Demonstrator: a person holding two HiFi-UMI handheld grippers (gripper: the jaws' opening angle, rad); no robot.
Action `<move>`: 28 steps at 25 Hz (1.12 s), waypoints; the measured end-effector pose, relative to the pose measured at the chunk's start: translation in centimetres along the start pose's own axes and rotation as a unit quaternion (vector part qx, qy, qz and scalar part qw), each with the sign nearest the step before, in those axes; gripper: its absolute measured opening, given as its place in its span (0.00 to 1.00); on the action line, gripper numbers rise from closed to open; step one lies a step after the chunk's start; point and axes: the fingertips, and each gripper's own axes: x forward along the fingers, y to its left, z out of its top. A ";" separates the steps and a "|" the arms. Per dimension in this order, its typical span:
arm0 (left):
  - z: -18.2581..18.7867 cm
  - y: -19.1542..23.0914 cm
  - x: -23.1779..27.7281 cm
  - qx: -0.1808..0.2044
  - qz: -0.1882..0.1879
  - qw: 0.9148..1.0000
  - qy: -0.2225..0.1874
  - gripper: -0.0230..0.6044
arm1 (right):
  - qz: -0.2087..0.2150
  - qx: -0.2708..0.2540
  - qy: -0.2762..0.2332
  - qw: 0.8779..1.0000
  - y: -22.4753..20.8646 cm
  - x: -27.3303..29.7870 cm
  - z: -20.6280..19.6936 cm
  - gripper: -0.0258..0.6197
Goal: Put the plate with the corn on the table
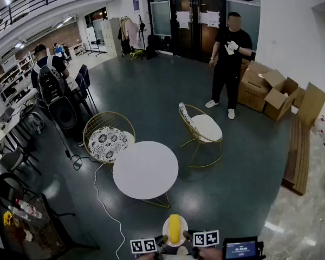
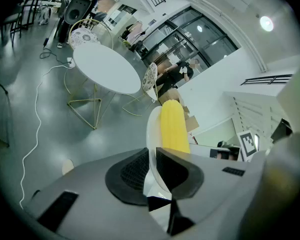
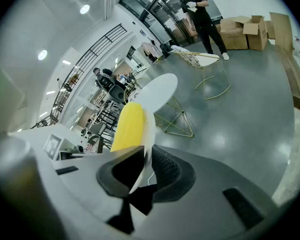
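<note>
Left hand-held gripper (image 2: 152, 170): jaws clamped on the left rim of the plate (image 1: 166, 233), one pad on either face of the thin edge. Right hand-held gripper (image 3: 144, 170): clamped the same way on the right rim. Each gripper view shows the rim seated between the pads with no gap.

Position: the plate is carried in the air at the bottom of the head view, over the dark floor (image 1: 233, 183). It is not yet set down. The round white table (image 1: 145, 169) lies ahead, well apart from the plate, and its top is bare. A chair with a patterned cushion (image 1: 107, 140) and a chair with a white cushion (image 1: 206, 128) stand beyond the table.

Appearance: small round plate, plain white, shallow, thin-rimmed. One ear of corn (image 1: 174, 228) lies along its middle. It is bright yellow and points away from the person, covering most of the plate's length.

Handling (judgement):
- The plate looks stiff and light. I cannot tell ceramic from plastic, so treat it as breakable.
- The rim is smooth and probably slippery under the pads.
- The corn is loose and round, so it would likely roll sideways if one gripper drops below the other.
- Best hold: opposite rims, as now, kept level.
- Lower flat onto the table before easing either grip.
</note>
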 end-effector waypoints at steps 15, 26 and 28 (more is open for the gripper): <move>1.7 -0.4 -2.2 0.014 -0.003 1.000 -0.019 0.12 | 0.028 -0.009 -0.024 0.999 2.5 -0.1 1.1 0.13; 1.1 -0.5 -3.1 0.006 0.009 0.999 -0.030 0.12 | 0.040 -0.010 -0.011 0.999 3.3 -0.2 0.6 0.13; 1.3 -0.4 -3.2 0.008 0.010 0.999 -0.033 0.12 | 0.042 -0.014 -0.014 0.999 3.4 -0.2 0.9 0.13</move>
